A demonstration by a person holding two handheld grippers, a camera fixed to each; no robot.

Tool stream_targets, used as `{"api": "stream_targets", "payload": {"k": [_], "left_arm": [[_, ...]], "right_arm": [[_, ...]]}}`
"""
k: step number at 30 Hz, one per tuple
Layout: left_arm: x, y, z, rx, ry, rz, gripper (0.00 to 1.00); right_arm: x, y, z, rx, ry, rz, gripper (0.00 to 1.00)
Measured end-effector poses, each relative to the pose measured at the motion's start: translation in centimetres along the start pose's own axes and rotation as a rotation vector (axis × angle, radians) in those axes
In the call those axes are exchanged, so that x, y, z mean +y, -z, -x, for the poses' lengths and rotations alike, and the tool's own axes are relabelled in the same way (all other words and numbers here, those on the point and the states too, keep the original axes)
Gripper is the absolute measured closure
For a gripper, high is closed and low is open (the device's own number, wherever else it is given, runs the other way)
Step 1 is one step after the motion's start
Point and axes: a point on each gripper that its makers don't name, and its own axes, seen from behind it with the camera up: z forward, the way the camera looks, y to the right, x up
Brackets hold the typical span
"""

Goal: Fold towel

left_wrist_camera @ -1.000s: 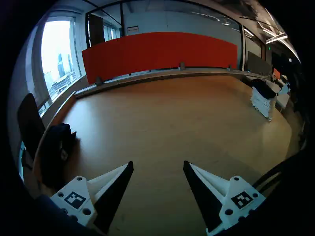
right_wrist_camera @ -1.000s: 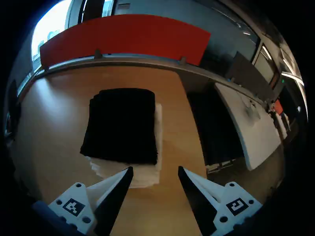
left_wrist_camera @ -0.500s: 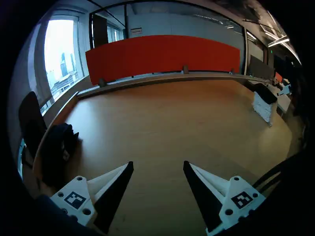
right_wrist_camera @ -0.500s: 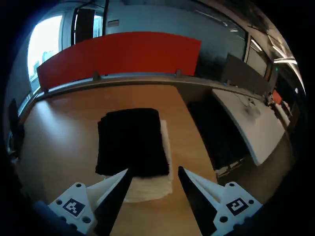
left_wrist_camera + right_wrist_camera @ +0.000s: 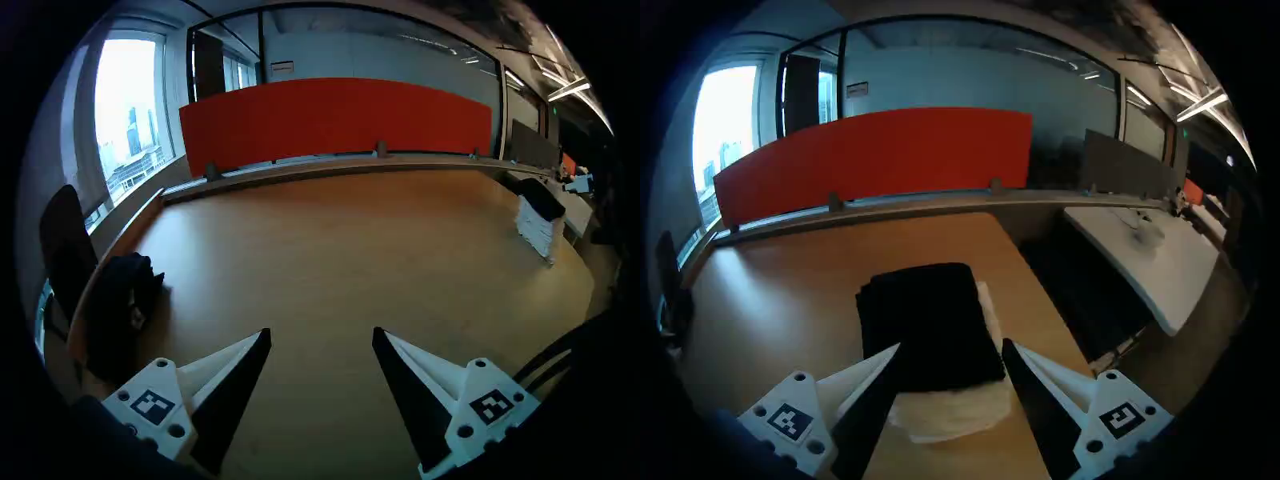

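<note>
One black towel (image 5: 928, 320) (atop white stack (image 5: 954, 410))

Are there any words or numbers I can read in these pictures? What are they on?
No words or numbers can be read here.
The small sign on the far wall above the red panel: too blurred to read.
The square markers on the left claw and the right claw: black-and-white patterns, not letters.
</note>
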Motion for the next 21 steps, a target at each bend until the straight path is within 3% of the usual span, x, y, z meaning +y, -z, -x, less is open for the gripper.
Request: {"api": "stream_targets", "payload": {"k": [14, 21], "left_arm": [[-0.5, -0.1, -1.0, 0.018, 0.008, -0.007, 0.06], [-1.2, -0.3, -2.1, 0.039, 0.021, -0.021, 0.06]], "right_arm": [[-1.0, -0.4, -0.9, 0.061, 0.004, 0.008, 0.12], [-1.2, -0.1, -3.0, 0.137, 0.022, 0.03, 0.12]]}}
